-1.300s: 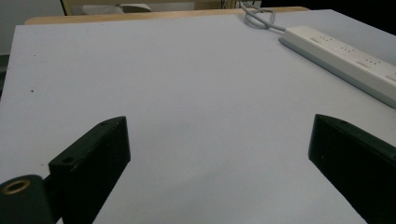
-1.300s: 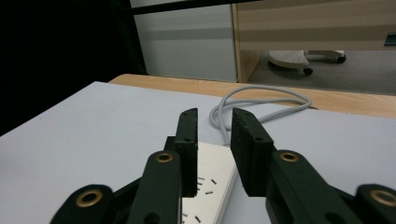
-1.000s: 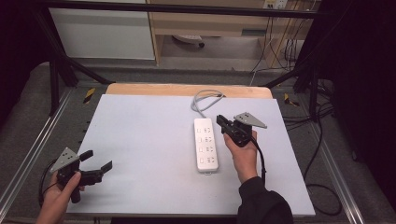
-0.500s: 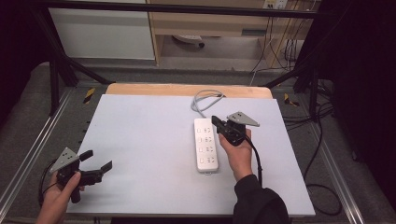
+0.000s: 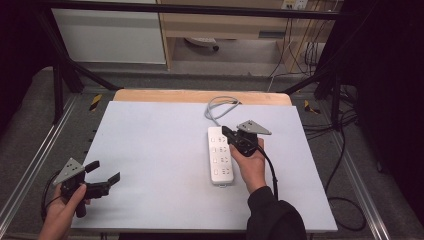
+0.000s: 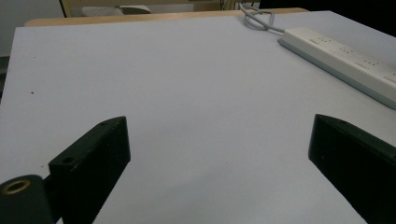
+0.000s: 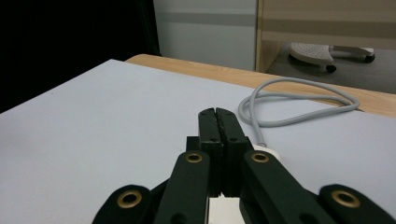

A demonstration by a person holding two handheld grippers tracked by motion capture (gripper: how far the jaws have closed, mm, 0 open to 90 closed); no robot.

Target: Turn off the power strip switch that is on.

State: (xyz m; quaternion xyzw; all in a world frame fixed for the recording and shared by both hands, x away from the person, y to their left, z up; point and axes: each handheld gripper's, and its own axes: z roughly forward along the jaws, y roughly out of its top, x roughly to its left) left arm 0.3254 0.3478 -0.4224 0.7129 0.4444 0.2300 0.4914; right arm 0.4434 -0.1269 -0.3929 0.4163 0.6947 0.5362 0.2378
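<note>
A white power strip (image 5: 220, 155) lies lengthwise on the pale table mat (image 5: 150, 150), its grey cable (image 5: 220, 106) looping toward the far edge. My right gripper (image 5: 226, 132) hovers over the strip's far end, held by a hand at the strip's right side. In the right gripper view its jaws are pressed together (image 7: 217, 114) with nothing between them; a corner of the strip (image 7: 267, 152) and the cable (image 7: 299, 100) show beyond. My left gripper (image 5: 104, 171) rests at the mat's near left corner, open and empty. Its view (image 6: 219, 123) faces the strip (image 6: 345, 60) far off.
The wooden table edge (image 5: 200, 96) runs along the back of the mat. Metal frame rails (image 5: 30, 170) flank the table. Cables (image 5: 345, 150) hang to the right, and a cabinet (image 5: 220, 25) stands behind.
My right gripper has drifted slightly left, from beside the power strip's far end to above it. The left gripper has stayed put.
</note>
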